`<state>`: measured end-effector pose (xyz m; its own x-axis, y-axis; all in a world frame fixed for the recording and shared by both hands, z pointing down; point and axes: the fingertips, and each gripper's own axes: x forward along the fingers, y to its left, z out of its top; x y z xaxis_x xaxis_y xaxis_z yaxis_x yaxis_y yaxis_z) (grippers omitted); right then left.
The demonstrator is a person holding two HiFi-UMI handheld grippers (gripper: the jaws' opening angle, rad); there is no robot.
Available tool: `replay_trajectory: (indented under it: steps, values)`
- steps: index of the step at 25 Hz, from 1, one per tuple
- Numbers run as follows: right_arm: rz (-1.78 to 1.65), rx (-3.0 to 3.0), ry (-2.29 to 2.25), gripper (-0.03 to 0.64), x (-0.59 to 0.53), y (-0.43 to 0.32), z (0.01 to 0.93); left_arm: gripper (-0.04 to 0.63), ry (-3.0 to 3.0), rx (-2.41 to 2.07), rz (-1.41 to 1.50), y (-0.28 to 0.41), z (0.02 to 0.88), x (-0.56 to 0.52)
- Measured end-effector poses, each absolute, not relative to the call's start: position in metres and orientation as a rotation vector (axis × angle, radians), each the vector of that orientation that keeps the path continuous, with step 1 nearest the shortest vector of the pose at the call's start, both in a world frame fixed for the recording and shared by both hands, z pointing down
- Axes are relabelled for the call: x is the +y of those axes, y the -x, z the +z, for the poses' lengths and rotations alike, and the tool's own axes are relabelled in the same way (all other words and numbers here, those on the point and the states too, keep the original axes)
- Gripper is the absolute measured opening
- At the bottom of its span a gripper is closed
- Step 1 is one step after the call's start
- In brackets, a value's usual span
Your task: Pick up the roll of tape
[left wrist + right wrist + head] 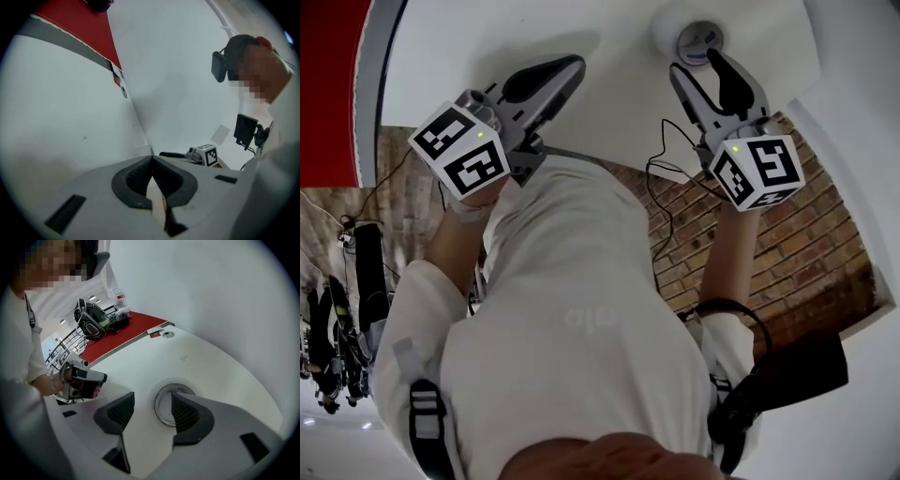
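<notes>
The roll of tape [677,22], white with a grey core, lies flat on the white table [469,56] at its far edge. My right gripper [698,64] hangs just above it, tilted steeply down, jaws wide open. In the right gripper view the roll of tape [161,389] sits between and under the right gripper [151,401]: one finger [190,414] covers the roll's right half, the other stands off to its left. I cannot tell if anything touches. My left gripper [567,67] hovers over bare table to the left, shut and empty, its left gripper tips [152,161] meeting.
A red surface [112,341] borders the white table [211,366], with dark headphones and gear [93,319] on it. A small round fitting [167,334] sits near that border. Brick-patterned floor [787,234] shows below the table edge. Cables [661,178] hang by the right arm.
</notes>
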<state>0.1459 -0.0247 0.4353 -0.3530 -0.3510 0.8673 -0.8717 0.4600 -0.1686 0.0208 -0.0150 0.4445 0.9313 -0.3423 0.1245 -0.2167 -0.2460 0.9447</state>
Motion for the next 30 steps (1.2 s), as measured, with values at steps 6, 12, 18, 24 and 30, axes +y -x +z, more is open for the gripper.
replay_trajectory:
  steps: [6, 12, 18, 24, 30]
  values:
    - [0.805, -1.863, -0.953, 0.23, -0.027, -0.143, 0.467, 0.006, -1.813, -0.367, -0.155, -0.03, 0.46, -0.017]
    - [0.754, -1.778, -0.896, 0.23, -0.031, -0.141, 0.489, 0.006, -1.779, -0.348, -0.186, -0.031, 0.471, -0.021]
    - [0.685, -1.667, -0.812, 0.23, -0.03, -0.146, 0.505, 0.007, -1.743, -0.328, -0.219, -0.031, 0.478, -0.023]
    - [0.689, -1.628, -0.729, 0.23, -0.029, -0.133, 0.518, 0.007, -1.701, -0.294, -0.265, -0.028, 0.479, -0.025]
    - [0.712, -1.552, -0.666, 0.23, -0.026, -0.136, 0.526, 0.006, -1.677, -0.277, -0.29, -0.028, 0.478, -0.028]
